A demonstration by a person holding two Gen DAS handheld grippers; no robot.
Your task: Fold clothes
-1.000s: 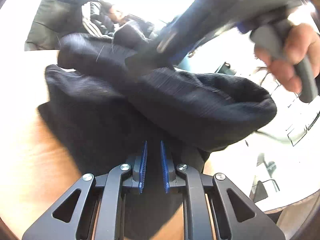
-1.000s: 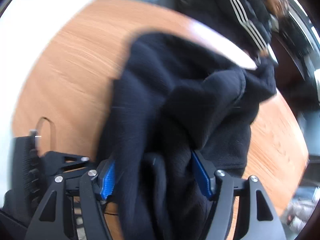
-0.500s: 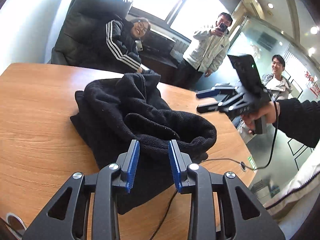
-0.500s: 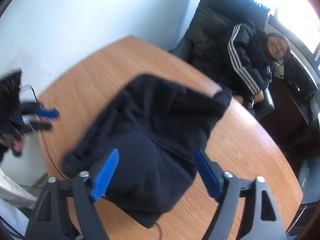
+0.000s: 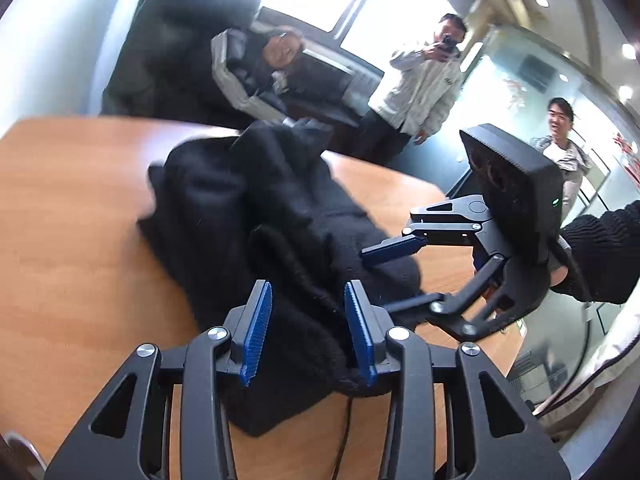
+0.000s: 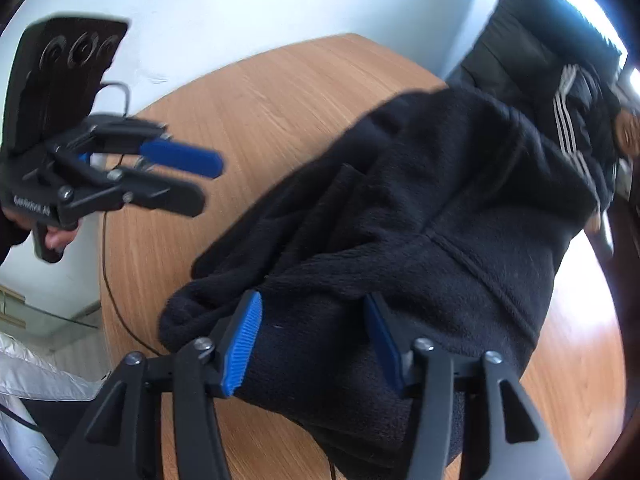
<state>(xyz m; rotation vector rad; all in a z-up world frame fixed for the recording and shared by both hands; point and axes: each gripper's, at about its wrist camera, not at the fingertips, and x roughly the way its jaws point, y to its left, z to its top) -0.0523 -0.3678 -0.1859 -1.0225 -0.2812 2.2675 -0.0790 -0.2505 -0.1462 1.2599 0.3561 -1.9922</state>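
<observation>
A black fleece garment (image 5: 280, 224) lies bunched on the round wooden table (image 5: 72, 208); it also shows in the right wrist view (image 6: 420, 232). My left gripper (image 5: 308, 320) is open, its blue pads on either side of the garment's near edge. My right gripper (image 6: 316, 332) is open over the garment's thick hem. In the left wrist view the right gripper (image 5: 384, 276) is at the garment's right edge. In the right wrist view the left gripper (image 6: 200, 180) hovers open to the left of the garment.
A black cable (image 6: 116, 300) runs over the table edge. A seated person in a striped jacket (image 5: 256, 72) is in a dark armchair behind the table. Two people (image 5: 424, 84) stand at the back right.
Both grippers let go of the garment and lifted away, then came back low to it. Both sets of jaws have opened wider. The garment now rests in a heap on the table.
</observation>
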